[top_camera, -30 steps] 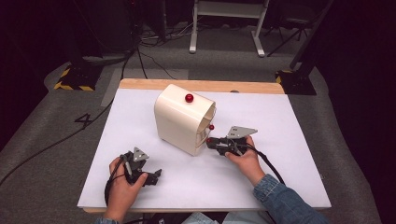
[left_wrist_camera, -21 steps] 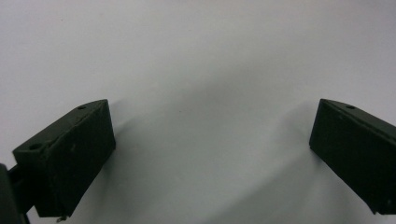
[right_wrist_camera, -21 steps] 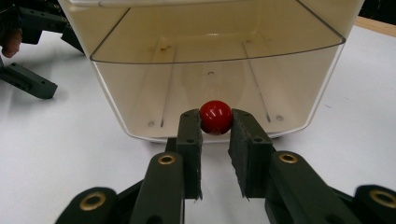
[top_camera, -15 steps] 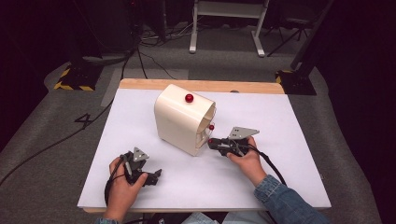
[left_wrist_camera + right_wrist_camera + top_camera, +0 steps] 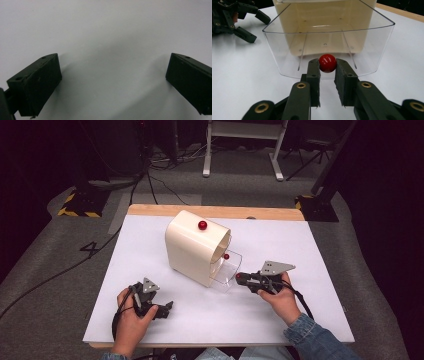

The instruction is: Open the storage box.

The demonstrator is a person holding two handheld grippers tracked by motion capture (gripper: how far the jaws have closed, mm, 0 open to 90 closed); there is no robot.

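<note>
Drawer [image 5: 329, 37] now out, knob [image 5: 327, 63] between fingers [image 5: 314, 75]

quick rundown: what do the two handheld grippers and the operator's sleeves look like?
Left gripper and right gripper: dark, near-black frames, each topped by a grey three-cornered plate, black cable trailing. Right gripper's linkage has brass-coloured pivots; flat blocky pads. Blue denim sleeve on the right arm.

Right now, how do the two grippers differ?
The right gripper is shut on the drawer's red knob; the left gripper is wide open, holding nothing. The right reaches to the clear drawer of the cream box; the left rests apart on the table. Both are hand-held.
</note>
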